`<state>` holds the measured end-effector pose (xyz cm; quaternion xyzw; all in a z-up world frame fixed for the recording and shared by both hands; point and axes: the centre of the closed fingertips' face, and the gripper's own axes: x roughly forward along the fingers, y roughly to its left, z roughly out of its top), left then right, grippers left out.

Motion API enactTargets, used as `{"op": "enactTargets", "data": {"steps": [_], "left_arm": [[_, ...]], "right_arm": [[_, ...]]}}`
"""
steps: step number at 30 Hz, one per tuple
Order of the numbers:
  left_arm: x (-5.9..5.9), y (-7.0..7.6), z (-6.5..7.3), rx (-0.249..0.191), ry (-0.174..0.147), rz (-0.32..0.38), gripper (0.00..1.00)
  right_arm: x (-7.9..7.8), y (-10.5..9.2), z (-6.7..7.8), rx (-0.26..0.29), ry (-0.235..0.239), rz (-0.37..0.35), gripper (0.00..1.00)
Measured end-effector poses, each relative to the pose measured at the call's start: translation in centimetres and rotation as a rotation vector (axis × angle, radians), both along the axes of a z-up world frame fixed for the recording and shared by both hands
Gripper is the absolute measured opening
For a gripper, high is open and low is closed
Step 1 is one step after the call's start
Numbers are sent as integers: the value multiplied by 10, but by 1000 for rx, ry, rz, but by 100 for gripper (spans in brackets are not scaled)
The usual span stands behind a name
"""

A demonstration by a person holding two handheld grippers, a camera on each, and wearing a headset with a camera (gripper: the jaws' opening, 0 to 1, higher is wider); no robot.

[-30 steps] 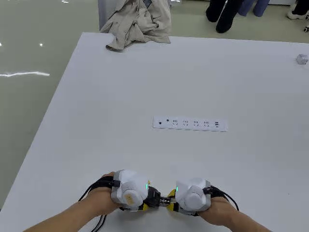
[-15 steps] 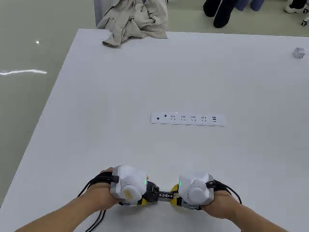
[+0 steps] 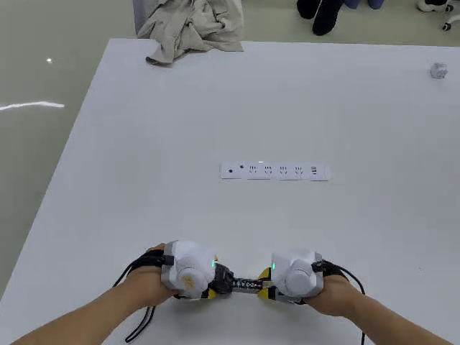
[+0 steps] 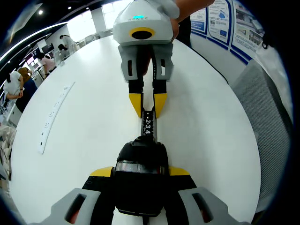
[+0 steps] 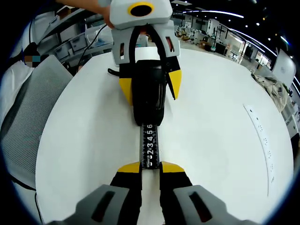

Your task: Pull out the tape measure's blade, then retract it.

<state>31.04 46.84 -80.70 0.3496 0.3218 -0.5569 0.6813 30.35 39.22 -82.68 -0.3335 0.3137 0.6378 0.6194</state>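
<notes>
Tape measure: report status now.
Left hand-held gripper shut on black tape measure body. Right hand-held gripper shut on its black numbered blade, short stretch out. White power strip well clear.

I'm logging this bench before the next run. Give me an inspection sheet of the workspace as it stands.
Surface: white table, no marks seen.
Job's things: tape measure case low over the table; blade drawn out a short way, numbers showing.
Clutter: power strip mid-table; crumpled cloth at the far left corner; small pale object near the far right edge.
Grippers: left tongs shut on the case; right tongs pinching the blade's tip.
Cables: black cable trailing from the left hand.
Surroundings: glossy floor; a person's legs beyond the table.
</notes>
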Motion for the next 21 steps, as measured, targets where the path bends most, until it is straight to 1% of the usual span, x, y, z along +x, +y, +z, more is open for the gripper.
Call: {"op": "enactTargets", "data": {"steps": [10,16,21], "left_arm": [[0,0,-1,5,3,-1,38],[1,0,-1,7,5,-1,38],[0,0,0,8,6,-3,38]], "right_arm": [[2,-17,0,-12,0,-11,13],[2,-22,3,-13,1,-18,13],[2,-28,3,-13,3,-19,12]]}}
